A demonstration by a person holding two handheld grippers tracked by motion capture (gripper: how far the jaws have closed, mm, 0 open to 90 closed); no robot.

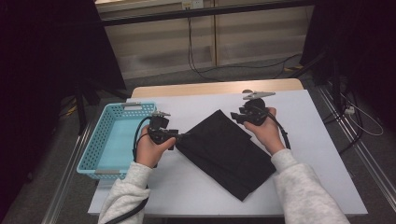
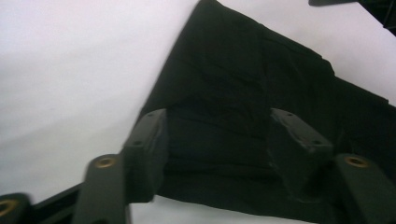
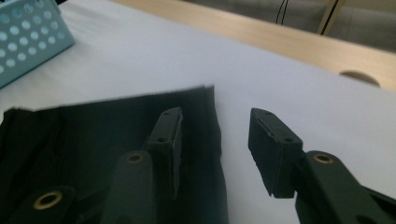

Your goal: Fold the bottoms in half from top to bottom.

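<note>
Standing with both sets of jaws apart over the folded black cloth (image 1: 224, 151), nothing clamped, fold seemingly done, turquoise basket (image 1: 100, 140) waiting empty.

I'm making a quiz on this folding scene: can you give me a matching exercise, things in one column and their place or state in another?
Things:
1. black folded cloth
2. blue perforated basket
3. left gripper
4. right gripper

Places or states:
A. at the table's left edge, nothing inside
B. jaws open, one above the cloth's edge, the other above bare white table cover
C. lying flat mid-table, set diagonally
D. jaws open, both above the cloth's corner

Pairs: 1-C, 2-A, 3-D, 4-B
</note>
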